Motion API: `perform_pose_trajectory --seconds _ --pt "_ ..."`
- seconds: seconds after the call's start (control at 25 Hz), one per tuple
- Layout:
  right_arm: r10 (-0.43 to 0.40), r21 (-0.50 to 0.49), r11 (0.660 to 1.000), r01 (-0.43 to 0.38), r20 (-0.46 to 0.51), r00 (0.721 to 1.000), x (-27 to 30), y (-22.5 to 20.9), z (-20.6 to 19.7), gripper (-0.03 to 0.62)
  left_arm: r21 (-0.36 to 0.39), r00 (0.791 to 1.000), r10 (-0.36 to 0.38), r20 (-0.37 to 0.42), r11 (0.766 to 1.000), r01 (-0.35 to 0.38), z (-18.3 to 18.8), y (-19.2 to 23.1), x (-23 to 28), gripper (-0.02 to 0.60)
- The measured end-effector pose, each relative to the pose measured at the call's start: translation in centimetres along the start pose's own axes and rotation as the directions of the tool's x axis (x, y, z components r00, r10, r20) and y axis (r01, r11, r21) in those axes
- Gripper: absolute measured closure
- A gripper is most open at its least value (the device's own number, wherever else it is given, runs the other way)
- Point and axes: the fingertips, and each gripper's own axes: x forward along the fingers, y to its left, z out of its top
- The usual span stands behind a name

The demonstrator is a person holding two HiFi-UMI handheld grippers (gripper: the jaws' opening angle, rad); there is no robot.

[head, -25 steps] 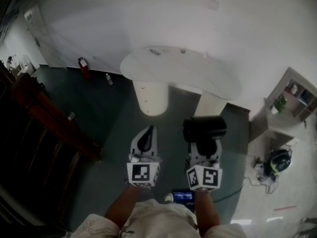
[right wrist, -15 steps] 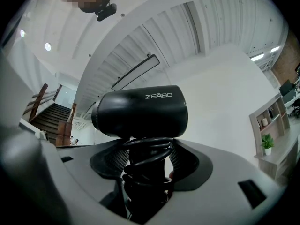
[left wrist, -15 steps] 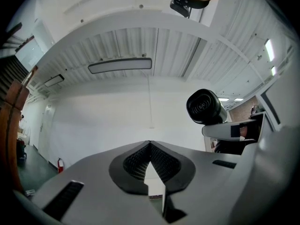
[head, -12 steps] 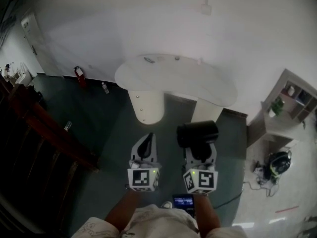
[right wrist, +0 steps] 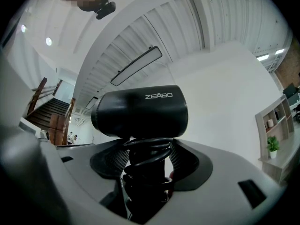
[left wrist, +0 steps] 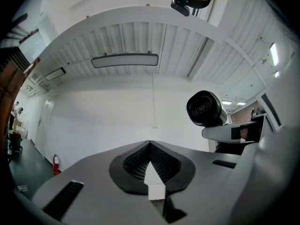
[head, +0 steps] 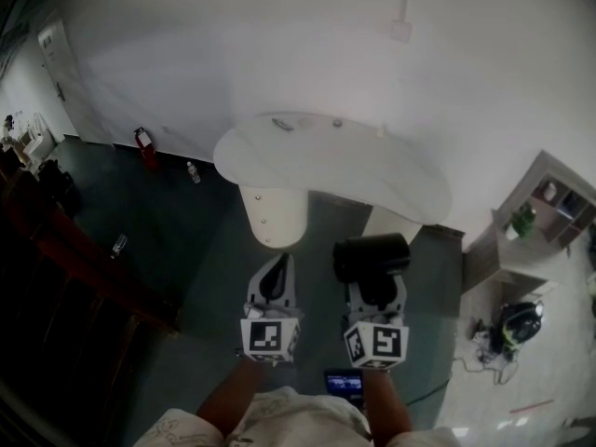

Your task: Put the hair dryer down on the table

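Observation:
A black hair dryer stands upright in my right gripper, barrel on top. The jaws are shut on its handle, which has black cord wound round it. The barrel fills the middle of the right gripper view. My left gripper is beside it on the left, shut, its tips meeting with nothing between them. In the left gripper view the hair dryer shows at the right. Both are held above the floor, short of the white curved table ahead.
The table rests on a round white pillar. A wooden stair rail runs along the left. A fire extinguisher and a bottle stand by the far wall. At the right are a white shelf and a bag on the floor.
The head view has shifted slightly, so the table sits a little differently in frame. Both grippers keep their places side by side, the right still holding the hair dryer.

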Motion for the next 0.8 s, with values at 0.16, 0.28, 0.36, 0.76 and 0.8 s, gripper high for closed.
perform_pose_trajectory --seconds 0.16,0.28,0.36,0.76,0.8 --pt "-0.004 -0.009 1.0 0.004 0.0 1.0 4.0 0.9 -0.2 0.321 -0.017 1.0 0.006 0.006 1.0 -0.005 -0.2 2.9 2.9 0.586" --pt "0.001 -0.016 1.0 -0.001 -0.001 1.0 7.1 1.7 -0.4 0.321 -0.003 1.0 0.011 0.02 1.0 -0.011 0.0 5.1 5.2 0.586" --pt "0.003 -0.017 1.0 -0.003 -0.001 1.0 9.1 2.2 -0.7 0.321 0.002 1.0 0.011 0.028 1.0 -0.011 0.0 6.6 6.7 0.586" --pt "-0.019 -0.018 1.0 0.019 -0.008 1.0 17.2 4.4 -2.4 0.321 -0.004 1.0 -0.012 -0.003 1.0 0.012 -1.9 12.6 12.5 0.586" --pt "-0.023 -0.016 1.0 0.023 -0.007 1.0 17.9 4.5 -2.6 0.321 -0.005 1.0 -0.016 -0.006 1.0 0.016 -2.1 13.0 12.9 0.586"
